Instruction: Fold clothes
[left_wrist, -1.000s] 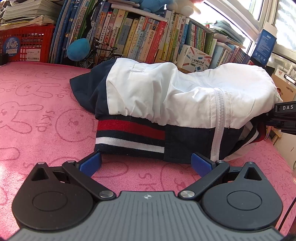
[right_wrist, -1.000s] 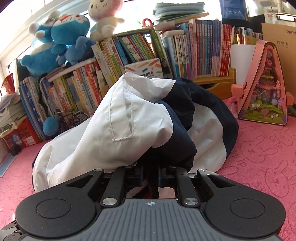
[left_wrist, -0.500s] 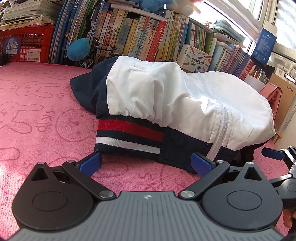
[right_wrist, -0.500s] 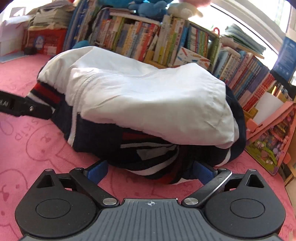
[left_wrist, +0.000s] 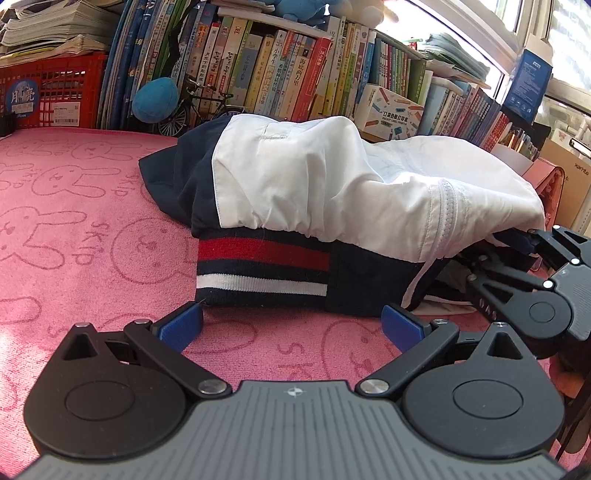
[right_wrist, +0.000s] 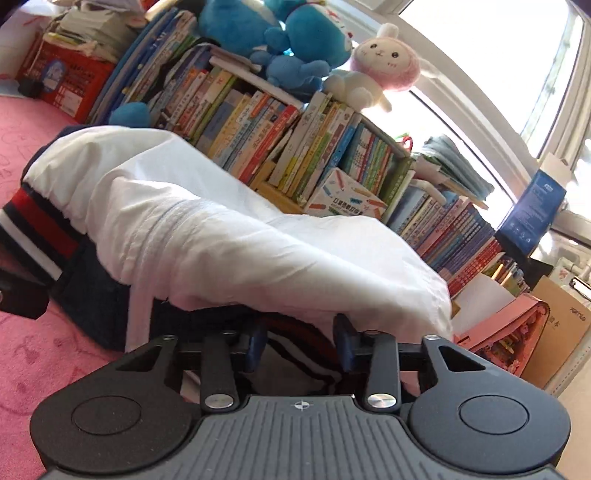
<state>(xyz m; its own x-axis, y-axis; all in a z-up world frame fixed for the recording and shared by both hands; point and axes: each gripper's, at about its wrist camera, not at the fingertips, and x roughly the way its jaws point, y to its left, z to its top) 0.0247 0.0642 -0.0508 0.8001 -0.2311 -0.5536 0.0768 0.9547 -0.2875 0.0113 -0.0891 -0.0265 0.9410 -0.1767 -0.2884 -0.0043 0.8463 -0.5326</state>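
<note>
**Jacket bundle approached from two sides**

The left gripper (left_wrist: 291, 326) is held wide open and empty before the striped hem (left_wrist: 262, 271). The right gripper (right_wrist: 299, 349) is half closed under the white panel (right_wrist: 258, 243), probably for gripping; a hold cannot be confirmed. The jacket (left_wrist: 332, 192) lies bundled on the pink towel (left_wrist: 74, 221). Half a second earlier, the right jaws were wider.

Jacket on the desk — books behind

The jacket (left_wrist: 332, 206) lay mid-desk (left_wrist: 74, 229); left tongs (left_wrist: 291, 325) sat before its hem, right tongs (right_wrist: 299, 347) at its right end — a book row (left_wrist: 280, 74) behind.
</note>
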